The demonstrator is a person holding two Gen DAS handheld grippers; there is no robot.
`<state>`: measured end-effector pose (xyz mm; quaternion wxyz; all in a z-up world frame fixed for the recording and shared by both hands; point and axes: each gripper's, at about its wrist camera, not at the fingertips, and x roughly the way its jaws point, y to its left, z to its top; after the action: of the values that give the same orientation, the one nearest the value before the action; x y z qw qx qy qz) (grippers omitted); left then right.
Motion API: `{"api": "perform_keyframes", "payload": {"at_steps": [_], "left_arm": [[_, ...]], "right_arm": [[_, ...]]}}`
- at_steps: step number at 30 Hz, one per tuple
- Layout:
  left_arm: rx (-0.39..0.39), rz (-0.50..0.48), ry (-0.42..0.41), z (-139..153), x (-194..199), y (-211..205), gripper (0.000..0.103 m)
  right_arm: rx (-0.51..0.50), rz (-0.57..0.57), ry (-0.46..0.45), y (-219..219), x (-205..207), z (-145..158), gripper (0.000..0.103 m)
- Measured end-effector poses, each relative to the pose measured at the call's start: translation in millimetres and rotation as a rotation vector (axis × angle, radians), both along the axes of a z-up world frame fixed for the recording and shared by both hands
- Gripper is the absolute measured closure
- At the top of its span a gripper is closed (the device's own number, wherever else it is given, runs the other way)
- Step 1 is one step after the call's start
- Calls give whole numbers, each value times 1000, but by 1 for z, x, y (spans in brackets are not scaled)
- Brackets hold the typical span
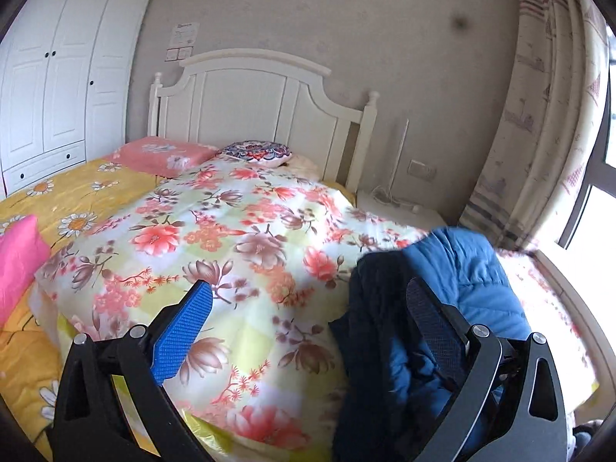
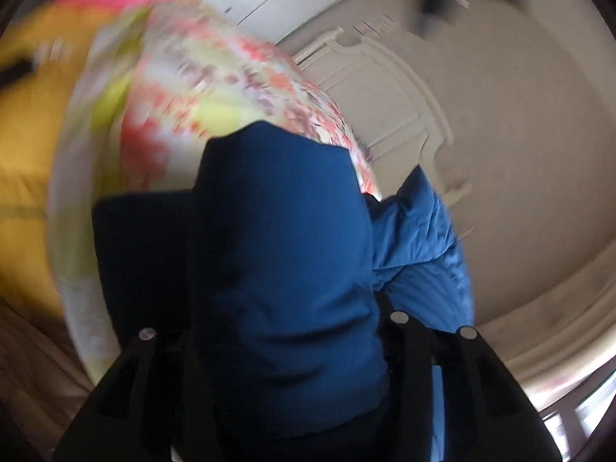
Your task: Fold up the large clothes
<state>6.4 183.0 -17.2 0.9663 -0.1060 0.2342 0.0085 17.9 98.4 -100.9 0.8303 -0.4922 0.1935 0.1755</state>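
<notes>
Daylight from window point(image 1: 593, 200) at right, left view sharp, right view motion-blurred, fisheye-bent edges

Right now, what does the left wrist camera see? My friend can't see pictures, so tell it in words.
A blue puffy jacket lies bunched on a flowery quilt, at the right side of a bed with a white headboard. The left gripper hangs over the quilt with its jaws wide open, one blue pad over the flowers and the other against the jacket.
</notes>
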Motion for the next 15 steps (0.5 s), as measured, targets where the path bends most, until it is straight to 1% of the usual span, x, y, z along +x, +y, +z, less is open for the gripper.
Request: {"api": "perform_keyframes", "payload": {"at_steps": [2,4,6,7,8,9,12,14,15], "left_arm": [[31,-65,21,-1,4,-6,6],[60,-146,29,3,15,-23,6],[93,-253,36,15,27,-49,6],[111,-346,44,23,41,-67,6],[127,-404,56,28,53,-80,6],[168,-468,81,33,69,-101,6],[276,-562,144,37,103,-142,6],[338,-589,197,34,126,-162,6],[358,-596,207,31,132,-168,6]], "right_arm": [[48,-17,39,-7,6,6,62],[62,-26,49,-7,9,11,62],[47,-29,37,-5,7,12,62],[54,-30,41,-5,8,15,62],[64,-29,45,-4,4,19,62],[79,-30,47,-4,5,25,63],[118,-37,31,-4,2,44,63],[131,-41,41,-4,6,43,63],[123,-35,48,-4,6,37,61]]}}
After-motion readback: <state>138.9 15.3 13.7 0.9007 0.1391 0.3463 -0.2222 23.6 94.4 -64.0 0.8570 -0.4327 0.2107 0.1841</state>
